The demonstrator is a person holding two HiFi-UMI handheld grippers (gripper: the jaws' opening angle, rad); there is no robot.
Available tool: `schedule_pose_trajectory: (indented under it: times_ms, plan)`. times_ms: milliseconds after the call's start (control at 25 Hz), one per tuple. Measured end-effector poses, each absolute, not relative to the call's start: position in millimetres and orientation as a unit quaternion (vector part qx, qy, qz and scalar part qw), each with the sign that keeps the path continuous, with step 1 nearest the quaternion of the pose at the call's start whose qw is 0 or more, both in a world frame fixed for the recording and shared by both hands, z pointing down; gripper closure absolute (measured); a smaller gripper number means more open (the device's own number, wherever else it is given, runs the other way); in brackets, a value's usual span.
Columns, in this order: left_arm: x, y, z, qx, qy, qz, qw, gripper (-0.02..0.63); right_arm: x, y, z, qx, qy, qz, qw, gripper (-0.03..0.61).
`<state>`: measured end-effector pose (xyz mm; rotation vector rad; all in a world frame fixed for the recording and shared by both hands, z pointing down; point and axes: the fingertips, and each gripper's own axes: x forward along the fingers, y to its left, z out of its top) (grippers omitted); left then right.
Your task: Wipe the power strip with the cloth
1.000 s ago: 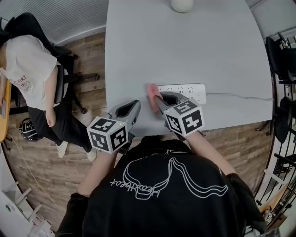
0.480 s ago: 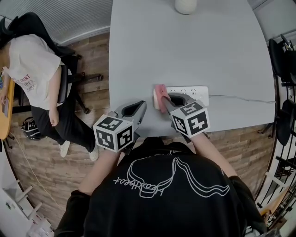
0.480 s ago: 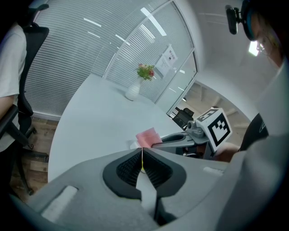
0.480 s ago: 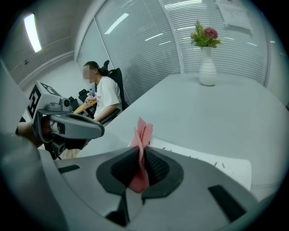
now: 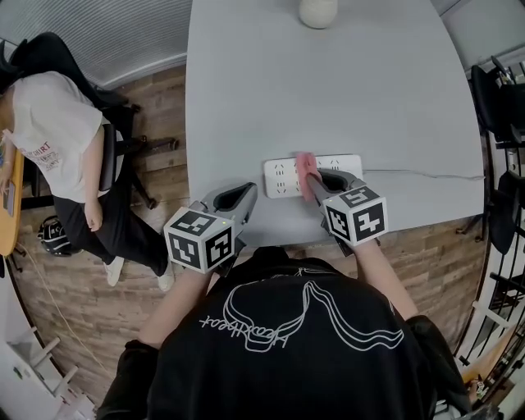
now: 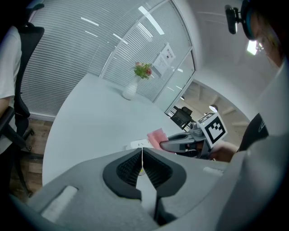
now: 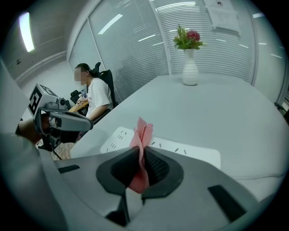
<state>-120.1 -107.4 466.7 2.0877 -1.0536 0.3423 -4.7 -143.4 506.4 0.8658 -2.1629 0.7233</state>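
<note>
I see the grey table [image 5: 328, 82] with the white power strip [image 5: 283, 176] lying flat near its front edge. My right gripper [image 5: 316, 182] is clamped tight on the pink cloth [image 5: 305, 164], and the cloth sits on the strip's middle. My left gripper [image 5: 244, 195] has its jaws pressed together on nothing, beside the strip's left end and clear of it.

The power strip [image 5: 283, 176] is lying crosswise near the bench's [image 5: 328, 90] near edge, its cable [image 5: 426, 172] running off right. My right gripper [image 5: 310, 180] is holding the cloth [image 5: 305, 164] over the strip's middle. My left gripper [image 5: 239, 197] is sitting near the strip's left end, apart from it. A vase [image 5: 318, 10] is standing at the far end.
</note>
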Motion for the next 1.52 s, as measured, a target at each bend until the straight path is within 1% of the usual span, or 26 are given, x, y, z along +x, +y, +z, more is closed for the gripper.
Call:
schedule_pose_trajectory:
  times_ms: [520,1120,1320,1520]
  plan:
    - [-114.3,-108.0,458.8,0.818,-0.416,0.128,0.376,0.598,58.1,-156.0,508.1,0.381,-0.812,0.287,0.336,0.541]
    - [-75.4,-87.8,440.9,0.802,-0.453,0.124,0.369,0.598,134.3,-161.6,505.0,0.409,-0.802,0.283,0.329,0.543]
    - [-52.8,-69.0,414.7,0.801,-0.472,0.117,0.35,0.598,148.8,-153.1,473.6,0.406,-0.829,0.263,0.28,0.541]
    - [-30.8,-42.2,386.7,0.804,-0.483,0.099,0.331,0.598,141.9,-120.6,416.0,0.356,-0.881,0.239,0.199,0.541]
